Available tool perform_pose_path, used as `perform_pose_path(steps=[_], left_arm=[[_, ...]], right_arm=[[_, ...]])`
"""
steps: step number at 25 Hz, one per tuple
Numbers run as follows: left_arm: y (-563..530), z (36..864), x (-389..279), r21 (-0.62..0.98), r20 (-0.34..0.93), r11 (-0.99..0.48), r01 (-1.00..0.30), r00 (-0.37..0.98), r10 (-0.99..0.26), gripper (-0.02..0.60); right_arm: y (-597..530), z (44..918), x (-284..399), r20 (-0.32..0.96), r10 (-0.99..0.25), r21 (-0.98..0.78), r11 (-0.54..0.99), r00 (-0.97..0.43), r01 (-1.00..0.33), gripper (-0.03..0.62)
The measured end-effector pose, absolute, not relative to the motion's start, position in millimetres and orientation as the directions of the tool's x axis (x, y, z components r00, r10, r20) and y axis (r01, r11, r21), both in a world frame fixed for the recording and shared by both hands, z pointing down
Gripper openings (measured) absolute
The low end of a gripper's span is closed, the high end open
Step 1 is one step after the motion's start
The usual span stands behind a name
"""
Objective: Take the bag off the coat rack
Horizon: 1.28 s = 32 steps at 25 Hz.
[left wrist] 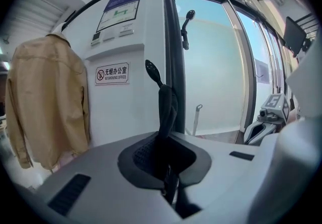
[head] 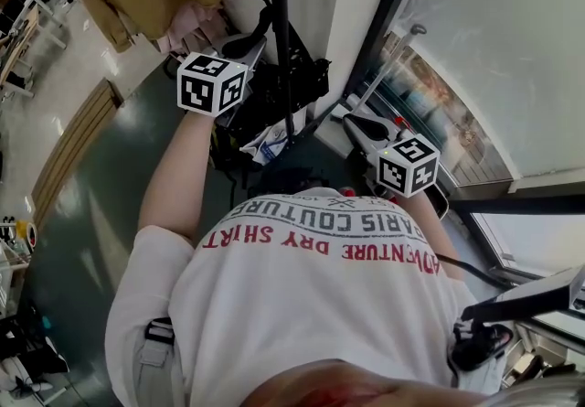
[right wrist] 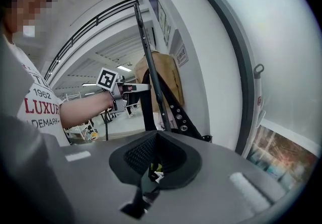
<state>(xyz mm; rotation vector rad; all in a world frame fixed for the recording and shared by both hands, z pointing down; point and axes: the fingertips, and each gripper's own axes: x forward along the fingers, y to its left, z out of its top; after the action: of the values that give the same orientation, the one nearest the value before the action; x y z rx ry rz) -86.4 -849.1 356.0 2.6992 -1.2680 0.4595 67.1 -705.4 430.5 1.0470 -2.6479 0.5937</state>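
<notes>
Left gripper (left wrist: 166, 170) clamped on a black strap (left wrist: 167, 112), strap running up to a hook (left wrist: 152, 71), black pole (left wrist: 174, 57) behind, tan jacket (left wrist: 48, 97) hanging left

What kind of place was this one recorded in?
Most likely an office building, next to a large glass door or window. A wall sign reads "No smoking office". A tan jacket hangs near the black coat rack.
</notes>
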Motion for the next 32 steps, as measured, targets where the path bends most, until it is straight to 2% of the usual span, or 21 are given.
perform_pose_path(steps=[8, 16, 20, 27, 32], left_arm=[[-843.7, 347.2, -89.5, 0.116, 0.256, -0.624, -0.773, 0.630, -0.733, 0.008], [-835.0, 312.6, -98.9, 0.150, 0.178, -0.612, -0.777, 0.630, -0.756, 0.007], [-836.0, 281.0, -96.0, 0.148, 0.125, -0.611, -0.778, 0.628, -0.768, 0.008], [-850.2, 252.8, -83.3, 0.130, 0.114, -0.626, -0.769, 0.639, -0.761, 0.007], [-854.8, 219.4, -90.4, 0.105, 0.046, -0.614, -0.782, 0.621, -0.783, 0.007]], right_arm=[[-704.1, 439.6, 66.8, 0.368, -0.581, -0.307, 0.661, -0.726, -0.685, 0.002], [-704.7, 444.9, 59.6, 0.366, -0.565, -0.316, 0.672, -0.740, -0.670, 0.002], [-703.2, 442.8, 62.2, 0.364, -0.565, -0.317, 0.672, -0.740, -0.669, 0.002], [-700.8, 446.3, 82.9, 0.361, -0.603, -0.346, 0.622, -0.711, -0.703, 0.002], [-699.3, 454.4, 91.8, 0.366, -0.617, -0.364, 0.594, -0.696, -0.718, 0.002]])
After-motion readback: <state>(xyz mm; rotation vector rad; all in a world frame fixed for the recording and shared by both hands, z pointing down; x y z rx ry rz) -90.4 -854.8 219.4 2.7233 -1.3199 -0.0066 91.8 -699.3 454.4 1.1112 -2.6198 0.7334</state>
